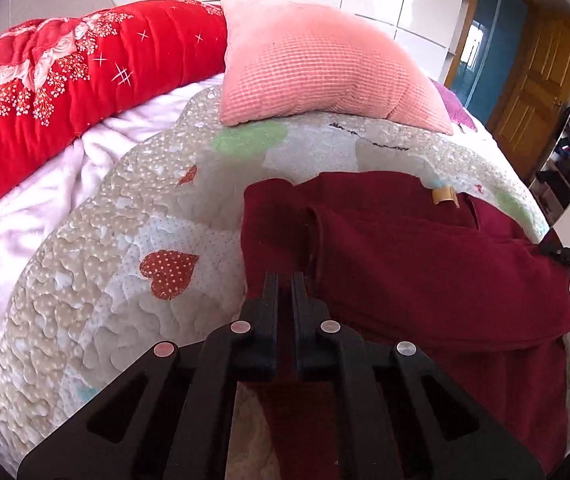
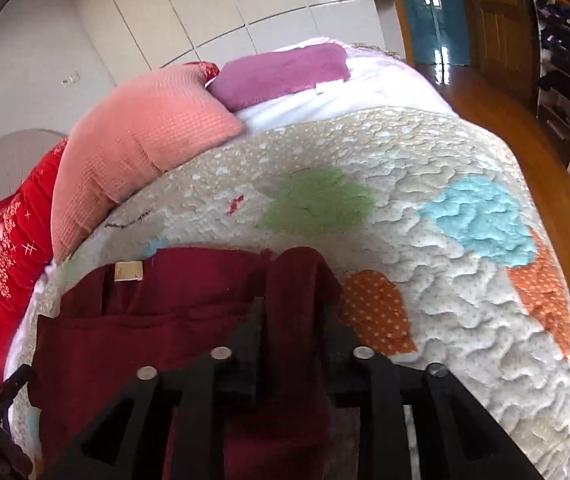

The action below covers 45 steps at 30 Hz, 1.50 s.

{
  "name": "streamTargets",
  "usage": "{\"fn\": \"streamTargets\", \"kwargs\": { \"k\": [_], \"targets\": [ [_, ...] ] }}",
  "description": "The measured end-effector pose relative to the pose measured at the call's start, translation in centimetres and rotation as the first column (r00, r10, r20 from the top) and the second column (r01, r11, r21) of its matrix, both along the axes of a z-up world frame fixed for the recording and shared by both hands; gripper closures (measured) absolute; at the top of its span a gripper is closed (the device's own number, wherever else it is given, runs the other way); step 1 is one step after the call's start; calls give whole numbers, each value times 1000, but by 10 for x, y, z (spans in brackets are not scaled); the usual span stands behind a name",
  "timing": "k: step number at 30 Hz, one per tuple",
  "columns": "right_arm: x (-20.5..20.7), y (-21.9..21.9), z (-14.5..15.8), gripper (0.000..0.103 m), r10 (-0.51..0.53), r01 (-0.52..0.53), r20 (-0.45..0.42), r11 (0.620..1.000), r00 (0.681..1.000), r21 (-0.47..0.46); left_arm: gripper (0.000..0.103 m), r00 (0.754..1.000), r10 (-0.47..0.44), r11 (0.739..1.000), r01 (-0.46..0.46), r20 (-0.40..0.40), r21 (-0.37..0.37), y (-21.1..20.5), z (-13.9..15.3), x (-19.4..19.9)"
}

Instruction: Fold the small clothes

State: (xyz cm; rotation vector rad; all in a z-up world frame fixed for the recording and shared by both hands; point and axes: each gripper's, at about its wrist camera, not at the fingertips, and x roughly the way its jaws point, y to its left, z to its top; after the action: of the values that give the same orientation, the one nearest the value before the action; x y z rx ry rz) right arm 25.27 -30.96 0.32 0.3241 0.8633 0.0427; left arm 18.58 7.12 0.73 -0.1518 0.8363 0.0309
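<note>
While both tongs pinch the maroon garment (image 1: 425, 264), we're mid-fold.
Left gripper (image 1: 285, 280) and right gripper (image 2: 291, 312) clamp cloth; garment lies on quilt (image 2: 445, 280) below pink pillow (image 1: 317, 68). Next: carry edge over, aligned.

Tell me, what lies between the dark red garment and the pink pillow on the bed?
Only bare quilt separates the dark red garment from the pink pillow, seen in both wrist views.

Quilted bed (image 1: 97, 280) (heart patches), maroon garment (image 1: 425, 264), pink pillow (image 1: 325, 68), red comforter (image 1: 65, 80)
</note>
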Motion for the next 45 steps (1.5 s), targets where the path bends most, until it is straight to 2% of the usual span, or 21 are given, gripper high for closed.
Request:
{"fn": "streamTargets", "kwargs": {
  "k": [1, 3, 6, 9, 10, 12, 13, 15, 19, 21, 24, 27, 29, 30, 31, 32, 34, 39, 41, 44, 45],
  "targets": [
    [-10, -4, 8, 58, -12, 13, 13, 1000, 1000, -9, 99, 1000, 0, 1000, 0, 9, -9, 1, 3, -3],
    [-32, -9, 23, 58, 9, -10, 19, 1000, 1000, 9, 98, 1000, 0, 1000, 0, 20, -25, 2, 9, -4],
    [-60, 3, 33, 58, 142, -144, 33, 987, 989, 67, 98, 1000, 12, 1000, -12, -6, -24, 0, 9, 5],
    [-82, 29, 22, 62, 242, -242, -13, 969, 970, -42, 98, 999, 8, 999, -9, -44, -33, -7, 2, 16],
    [-86, 36, 12, 67, 255, -258, -45, 959, 966, -118, 98, 999, 6, 999, -8, -50, -33, -10, 0, 19],
    [-89, 37, -11, 67, 225, -246, -112, 938, 968, -242, 97, 998, -11, 1000, 9, -66, -27, -18, -5, 25],
    [-91, 32, -18, 68, 227, -246, -109, 943, 968, -222, 89, 997, -13, 1000, 13, -72, -10, -22, -7, 27],
    [-95, 19, -17, 67, 208, -218, -87, 967, 974, -132, 78, 997, -25, 1000, 26, -76, 15, -28, -10, 32],
    [-112, 10, 1, 67, 199, -202, -40, 976, 979, -77, 78, 997, -33, 999, 34, -72, 18, -31, -9, 38],
    [-123, 9, 6, 67, 214, -215, -31, 974, 976, -63, 77, 998, -34, 999, 33, -53, -16, -27, -5, 39],
    [-135, 5, 9, 67, 208, -209, -21, 977, 978, -33, 55, 998, -36, 995, 31, -54, -95, -19, -4, 45],
    [-138, 4, 10, 67, 194, -194, -6, 981, 981, 12, 55, 997, -55, 991, 47, -59, -126, -19, -6, 48],
    [-136, 2, 11, 67, 179, -179, -1, 983, 984, 48, 56, 995, -79, 992, 73, -59, -106, -25, -7, 49],
    [-134, 1, 13, 67, 174, -173, 0, 983, 985, 66, 63, 994, -88, 993, 82, -62, -88, -28, -7, 50],
    [-133, 0, 14, 67, 171, -171, 3, 982, 985, 83, 84, 993, -96, 994, 92, -73, -64, -31, -9, 50],
    [-132, 1, 15, 67, 167, -167, 9, 981, 986, 96, 87, 992, -96, 994, 92, -85, -53, -32, -11, 51],
    [-131, 4, 20, 67, 164, -166, 27, 981, 986, 104, 89, 993, -94, 994, 90, -69, -70, -28, -5, 43],
    [-126, 29, 34, 63, 221, -227, 79, 971, 972, 80, 89, 995, -80, 996, 82, 50, -39, -16, 30, 6],
    [-118, 38, 28, 61, 232, -235, 57, 971, 971, 46, 89, 997, -76, 997, 76, 7, -31, -13, 21, 7],
    [-96, 44, 0, 61, 202, -202, -40, 979, 979, 1, 89, 995, -61, 998, 59, -84, -20, -13, -9, 22],
    [-89, 45, -9, 62, 204, -205, -54, 979, 977, 3, 89, 995, -55, 998, 54, -86, -22, -13, -13, 23]
  ]
}}
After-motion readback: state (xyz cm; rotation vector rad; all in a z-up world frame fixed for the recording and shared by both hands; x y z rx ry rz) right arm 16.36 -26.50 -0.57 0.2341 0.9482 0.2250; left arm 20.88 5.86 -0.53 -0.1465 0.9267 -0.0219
